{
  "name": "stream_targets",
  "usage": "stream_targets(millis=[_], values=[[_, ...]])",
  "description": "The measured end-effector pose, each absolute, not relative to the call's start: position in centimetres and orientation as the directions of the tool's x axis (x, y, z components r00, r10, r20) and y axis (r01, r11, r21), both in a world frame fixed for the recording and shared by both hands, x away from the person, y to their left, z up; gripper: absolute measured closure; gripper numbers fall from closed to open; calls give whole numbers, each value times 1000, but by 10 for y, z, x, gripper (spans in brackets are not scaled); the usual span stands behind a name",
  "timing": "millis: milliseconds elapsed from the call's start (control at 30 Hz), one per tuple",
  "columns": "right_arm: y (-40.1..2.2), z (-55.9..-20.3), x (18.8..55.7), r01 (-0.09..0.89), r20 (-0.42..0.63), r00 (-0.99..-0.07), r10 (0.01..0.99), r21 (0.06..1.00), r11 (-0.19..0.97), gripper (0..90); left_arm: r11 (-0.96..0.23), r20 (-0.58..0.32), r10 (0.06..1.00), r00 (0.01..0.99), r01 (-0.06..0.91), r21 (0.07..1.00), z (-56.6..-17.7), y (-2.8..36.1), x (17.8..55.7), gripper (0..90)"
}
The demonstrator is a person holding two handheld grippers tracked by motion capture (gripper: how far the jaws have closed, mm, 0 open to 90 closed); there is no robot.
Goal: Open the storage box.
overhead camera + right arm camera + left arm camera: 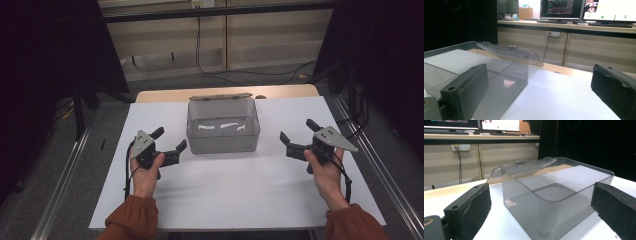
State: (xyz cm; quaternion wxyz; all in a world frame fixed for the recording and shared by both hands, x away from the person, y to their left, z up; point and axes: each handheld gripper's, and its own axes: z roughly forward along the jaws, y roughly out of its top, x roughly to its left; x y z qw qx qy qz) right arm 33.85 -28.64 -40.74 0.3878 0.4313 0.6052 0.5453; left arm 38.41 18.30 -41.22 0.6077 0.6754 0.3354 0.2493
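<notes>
A clear grey plastic box (pixel 223 128) stands in the middle of the white table, its hinged lid (pixel 220 96) swung back behind it. The box looks empty inside (pixel 554 195). My left gripper (pixel 170 140) is held open just left of the box, with nothing between its pads (pixel 471 210). My right gripper (pixel 296 131) is open to the right of the box, a short gap away, its pads (pixel 469 87) empty. From the right gripper view the box's corner (pixel 521 67) and its lid (pixel 509 51) lie ahead on the left.
The white table top (pixel 240 190) ends in a wooden strip (pixel 160 94) at the back. Dark stands (pixel 80 100) flank the table on both sides. Cables (pixel 210 70) run along the floor behind it, by a cabinet with monitors (pixel 584 10) on top.
</notes>
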Motion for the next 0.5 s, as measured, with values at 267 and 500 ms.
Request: stream_targets(millis=[267, 500], values=[[-296, -411, 315, 103, -2, -292, 956, 994, 33, 9, -32, -77, 777, 625, 161, 986, -415, 195, 363, 29], [-300, -418, 295, 116, -3, -289, 957, 993, 39, 6, -40, -70, 784, 617, 163, 986, -419, 202, 346, 28]])
